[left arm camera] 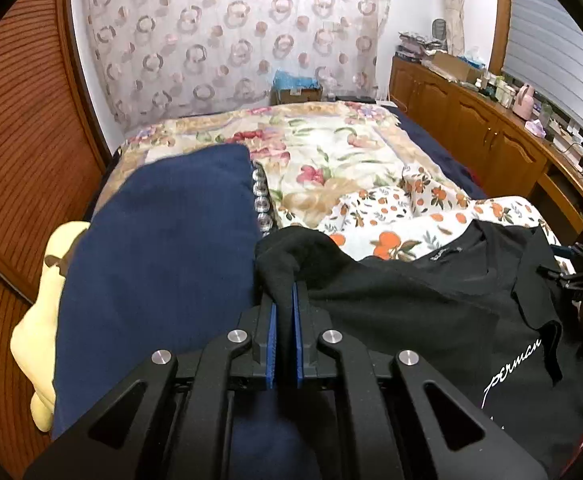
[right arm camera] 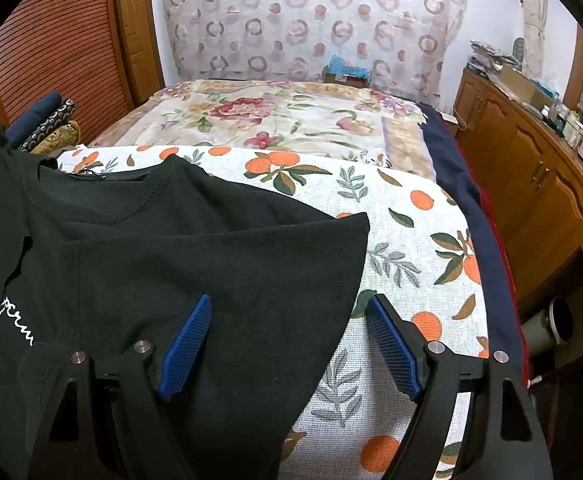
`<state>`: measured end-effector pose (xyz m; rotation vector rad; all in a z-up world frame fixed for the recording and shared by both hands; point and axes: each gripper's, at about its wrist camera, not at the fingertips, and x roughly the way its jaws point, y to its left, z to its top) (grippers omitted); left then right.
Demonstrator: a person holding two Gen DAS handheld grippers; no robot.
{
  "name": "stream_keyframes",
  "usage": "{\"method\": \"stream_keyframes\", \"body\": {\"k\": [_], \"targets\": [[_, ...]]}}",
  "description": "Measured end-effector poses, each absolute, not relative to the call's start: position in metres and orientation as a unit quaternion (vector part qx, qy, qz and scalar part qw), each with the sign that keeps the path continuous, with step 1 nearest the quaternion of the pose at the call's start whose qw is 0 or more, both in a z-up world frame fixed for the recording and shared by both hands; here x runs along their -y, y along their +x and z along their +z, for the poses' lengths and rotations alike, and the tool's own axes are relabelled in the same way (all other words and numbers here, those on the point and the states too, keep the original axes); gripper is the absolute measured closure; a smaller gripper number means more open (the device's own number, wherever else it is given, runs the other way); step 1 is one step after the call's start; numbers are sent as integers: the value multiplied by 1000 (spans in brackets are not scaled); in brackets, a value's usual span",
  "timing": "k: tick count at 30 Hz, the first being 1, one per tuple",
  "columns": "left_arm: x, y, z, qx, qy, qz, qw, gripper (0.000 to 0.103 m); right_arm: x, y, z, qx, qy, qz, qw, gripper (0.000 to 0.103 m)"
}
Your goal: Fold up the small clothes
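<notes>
Left tool [left arm camera: 285, 296] pinches the black T-shirt's [right arm camera: 171, 264] sleeve; right tool [right arm camera: 289, 344] gapes wide, collar pointing away.

Black T-shirt [right arm camera: 195, 248], white script, spread on orange-print cloth.

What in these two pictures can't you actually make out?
- White lettering on the black cotton T-shirt: left wrist view, a fold cuts the word short; right wrist view, the small print is too tiny to read.
- Pinched shirt part: the shut left gripper and bunched cloth hide it.
- Dark blue folded garment: the gripper body covers its near end.
- Clutter on the long wooden cabinet: too small and warped.
</notes>
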<state>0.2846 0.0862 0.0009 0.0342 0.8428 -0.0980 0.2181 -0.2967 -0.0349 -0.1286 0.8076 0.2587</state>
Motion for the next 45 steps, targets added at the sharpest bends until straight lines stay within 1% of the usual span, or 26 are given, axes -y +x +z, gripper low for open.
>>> {"method": "stream_keyframes", "body": {"k": [4,6,8,10,11,12,14,22,23,24,26,31,32,34,35,36,39,42,45], "targets": [[-82,281,-7,-414,27,-52,909,95,297,218,-35,-391,-63,125,910,21],[-78,282,-8,-417,38,-50,907,92,297,218,-35,-391,-63,125,910,21],[-76,283,-7,-416,44,-50,907,92,297,218,-35,-391,-63,125,910,21],[-77,279,3,-389,39,-44,920,92,297,218,-35,-391,-63,125,910,21],[-79,277,8,-378,37,-40,924,98,297,218,-35,-391,-63,125,910,21],[-82,276,16,-364,35,-30,930,100,297,218,-35,-391,-63,125,910,21],[-87,277,23,-360,27,-31,932,102,297,218,-35,-391,-63,125,910,21],[-83,283,19,-373,34,-41,926,101,297,218,-35,-391,-63,125,910,21],[-80,285,18,-379,39,-46,923,93,297,218,-35,-391,-63,125,910,21],[-76,286,16,-382,45,-50,922,75,297,218,-35,-391,-63,125,910,21],[-68,289,12,-387,51,-65,918,58,297,218,-35,-391,-63,125,910,21],[-50,308,-8,-423,98,-59,899,58,297,218,-35,-391,-63,125,910,21],[-48,312,-11,-427,103,-54,897,58,297,218,-35,-391,-63,125,910,21],[-48,316,-12,-430,109,-56,894,64,297,218,-35,-391,-63,125,910,21],[-48,318,-13,-437,107,-63,891,81,297,218,-35,-391,-63,125,910,21],[-49,319,-12,-441,103,-67,889,94,297,218,-35,-391,-63,125,910,21],[-57,316,1,-423,90,-61,900,96,297,218,-35,-391,-63,125,910,21],[-72,308,23,-389,64,-42,918,96,297,218,-35,-391,-63,125,910,21],[-82,306,33,-380,47,-41,923,96,297,218,-35,-391,-63,125,910,21]]}}
